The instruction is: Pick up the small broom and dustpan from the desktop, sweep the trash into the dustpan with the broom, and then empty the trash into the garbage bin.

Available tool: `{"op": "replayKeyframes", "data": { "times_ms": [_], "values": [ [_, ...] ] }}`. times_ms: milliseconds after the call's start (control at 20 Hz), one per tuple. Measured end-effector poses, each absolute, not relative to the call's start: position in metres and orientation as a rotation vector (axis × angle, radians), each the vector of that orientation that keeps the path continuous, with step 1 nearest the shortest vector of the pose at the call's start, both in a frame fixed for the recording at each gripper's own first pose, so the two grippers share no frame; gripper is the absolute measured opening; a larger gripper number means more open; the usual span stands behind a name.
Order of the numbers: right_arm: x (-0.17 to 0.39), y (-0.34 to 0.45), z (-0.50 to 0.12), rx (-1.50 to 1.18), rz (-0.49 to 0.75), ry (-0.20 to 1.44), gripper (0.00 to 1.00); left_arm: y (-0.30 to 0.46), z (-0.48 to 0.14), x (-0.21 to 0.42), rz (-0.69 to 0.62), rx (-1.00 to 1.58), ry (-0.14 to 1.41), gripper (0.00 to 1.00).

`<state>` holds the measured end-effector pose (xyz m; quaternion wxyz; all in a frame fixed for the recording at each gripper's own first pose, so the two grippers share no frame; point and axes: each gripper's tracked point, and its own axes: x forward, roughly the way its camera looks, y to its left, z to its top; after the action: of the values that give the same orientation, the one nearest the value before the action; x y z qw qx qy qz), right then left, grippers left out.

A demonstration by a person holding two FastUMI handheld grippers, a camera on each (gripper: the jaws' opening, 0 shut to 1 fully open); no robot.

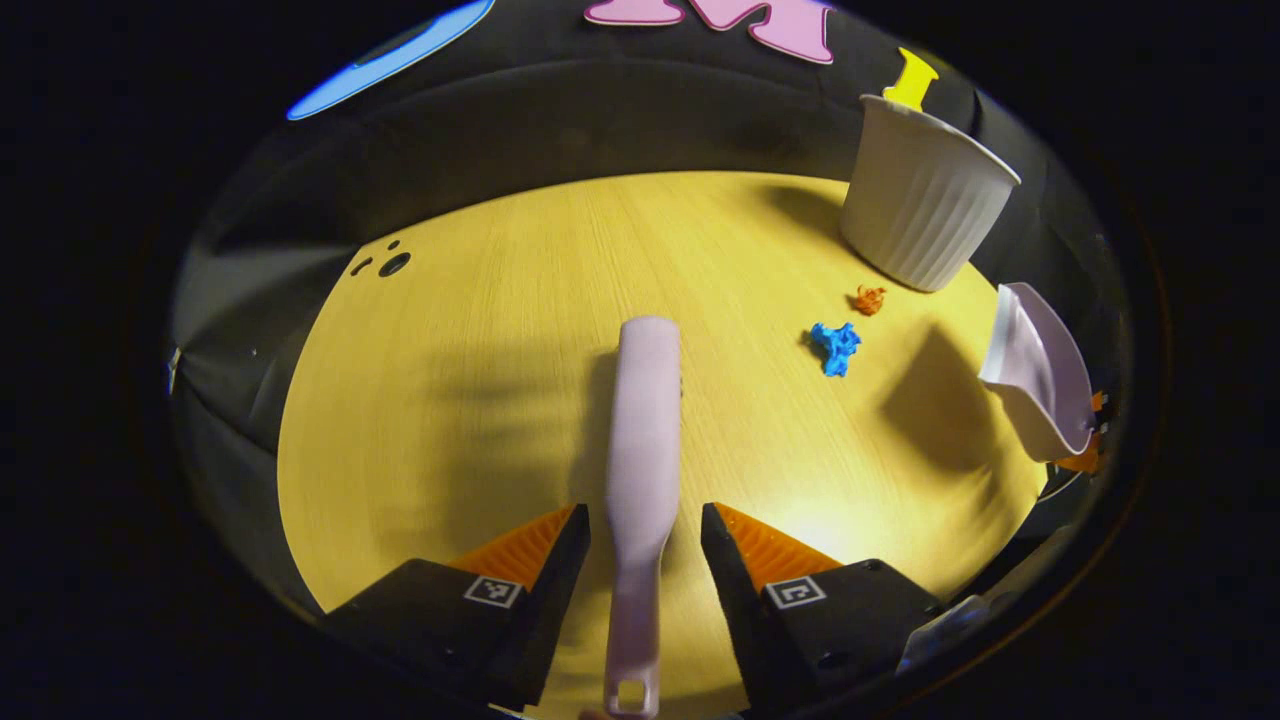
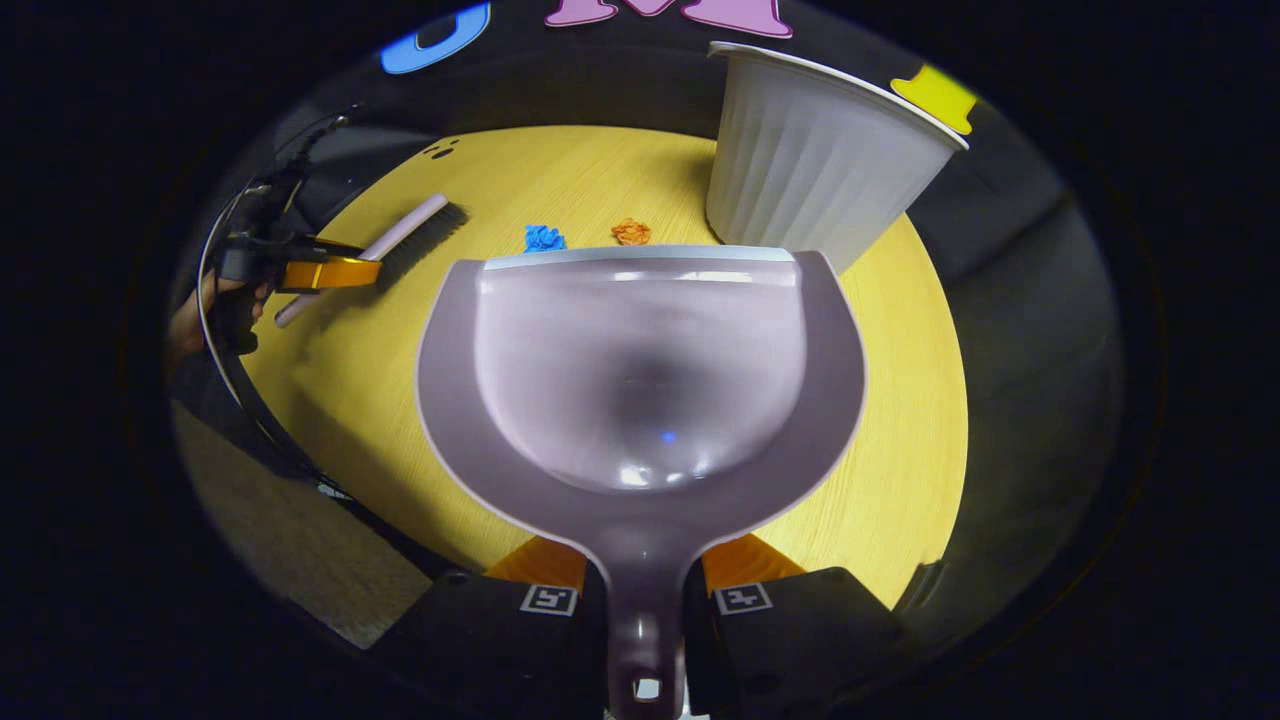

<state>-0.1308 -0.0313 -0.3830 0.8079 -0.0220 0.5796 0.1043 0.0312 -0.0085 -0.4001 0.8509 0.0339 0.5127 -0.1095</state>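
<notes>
The right tongs (image 2: 645, 590) clamp the dustpan (image 2: 640, 380) by its handle, above the table (image 2: 900, 430). The left tongs (image 1: 645, 545) stand open astride the broom (image 1: 645, 420) handle, not gripping. Blue scrap (image 1: 834, 347) and orange scrap (image 1: 869, 299) lie near the bin (image 1: 925, 195), far right.

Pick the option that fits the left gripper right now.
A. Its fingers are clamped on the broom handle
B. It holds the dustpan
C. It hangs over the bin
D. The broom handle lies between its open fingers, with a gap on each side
D: in the left gripper view the broom handle runs between the left gripper fingers, with table showing on either side.
</notes>
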Motion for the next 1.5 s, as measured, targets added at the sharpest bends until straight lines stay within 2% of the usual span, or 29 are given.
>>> {"op": "replayKeyframes", "data": {
  "times_ms": [50, 200, 250, 300, 350, 450, 500, 550, 600, 650, 700, 800, 850, 950, 1000, 1050, 1250, 1300, 1350, 1500],
  "values": [
    [-0.131, -0.032, -0.383, -0.045, 0.221, 1.239, 0.35, -0.009, -0.404, 0.032, -0.233, 0.073, 1.087, 0.7],
    [-0.13, -0.034, -0.384, -0.035, 0.211, 1.243, 0.39, -0.015, -0.415, 0.034, -0.239, 0.07, 1.113, 0.64],
    [-0.13, -0.033, -0.384, -0.029, 0.209, 1.246, 0.35, -0.015, -0.418, 0.033, -0.239, 0.072, 1.121, 0.63],
    [-0.13, -0.033, -0.384, -0.026, 0.21, 1.249, 0.39, -0.016, -0.421, 0.034, -0.239, 0.077, 1.127, 0.61],
    [-0.131, -0.034, -0.383, -0.027, 0.212, 1.25, 0.35, -0.015, -0.426, 0.032, -0.236, 0.085, 1.136, 0.59],
    [-0.132, -0.034, -0.384, -0.031, 0.217, 1.257, 0.35, -0.017, -0.429, 0.035, -0.247, 0.079, 1.127, 0.51],
    [-0.132, -0.034, -0.383, -0.031, 0.222, 1.26, 0.39, -0.017, -0.43, 0.035, -0.251, 0.078, 1.126, 0.45],
    [-0.133, -0.033, -0.383, -0.03, 0.23, 1.264, 0.35, -0.017, -0.429, 0.036, -0.253, 0.081, 1.127, 0.4],
    [-0.135, -0.031, -0.383, -0.031, 0.243, 1.273, 0.35, -0.017, -0.43, 0.036, -0.259, 0.084, 1.127, 0.37],
    [-0.138, -0.03, -0.383, -0.036, 0.259, 1.292, 0.39, -0.016, -0.428, 0.037, -0.254, 0.091, 1.128, 0.36],
    [-0.141, -0.029, -0.384, -0.049, 0.278, 1.325, 0.35, -0.015, -0.425, 0.042, -0.253, 0.107, 1.111, 0.32],
    [-0.146, -0.032, -0.387, -0.109, 0.323, 1.406, 0.35, -0.02, -0.411, 0.059, -0.27, 0.164, 1.049, 0.28],
    [-0.146, -0.034, -0.388, -0.142, 0.353, 1.442, 0.31, -0.029, -0.406, 0.067, -0.295, 0.186, 1.027, 0.29],
    [-0.146, -0.035, -0.39, -0.182, 0.419, 1.511, 0.39, -0.046, -0.399, 0.082, -0.346, 0.226, 1.007, 0.29],
    [-0.144, -0.036, -0.392, -0.198, 0.451, 1.537, 0.35, -0.055, -0.397, 0.089, -0.368, 0.245, 1.003, 0.29],
    [-0.141, -0.038, -0.395, -0.216, 0.478, 1.557, 0.35, -0.067, -0.4, 0.098, -0.391, 0.259, 0.997, 0.27],
    [-0.128, -0.049, -0.404, -0.273, 0.515, 1.576, 0.35, -0.102, -0.406, 0.125, -0.458, 0.31, 0.998, 0.29],
    [-0.124, -0.052, -0.407, -0.275, 0.52, 1.574, 0.39, -0.11, -0.409, 0.131, -0.468, 0.32, 0.999, 0.29],
    [-0.122, -0.052, -0.41, -0.277, 0.528, 1.571, 0.35, -0.116, -0.411, 0.136, -0.477, 0.331, 1.003, 0.29],
    [-0.12, -0.059, -0.419, -0.303, 0.551, 1.57, 0.35, -0.139, -0.419, 0.143, -0.523, 0.376, 1.022, 0.29]
  ]
}}
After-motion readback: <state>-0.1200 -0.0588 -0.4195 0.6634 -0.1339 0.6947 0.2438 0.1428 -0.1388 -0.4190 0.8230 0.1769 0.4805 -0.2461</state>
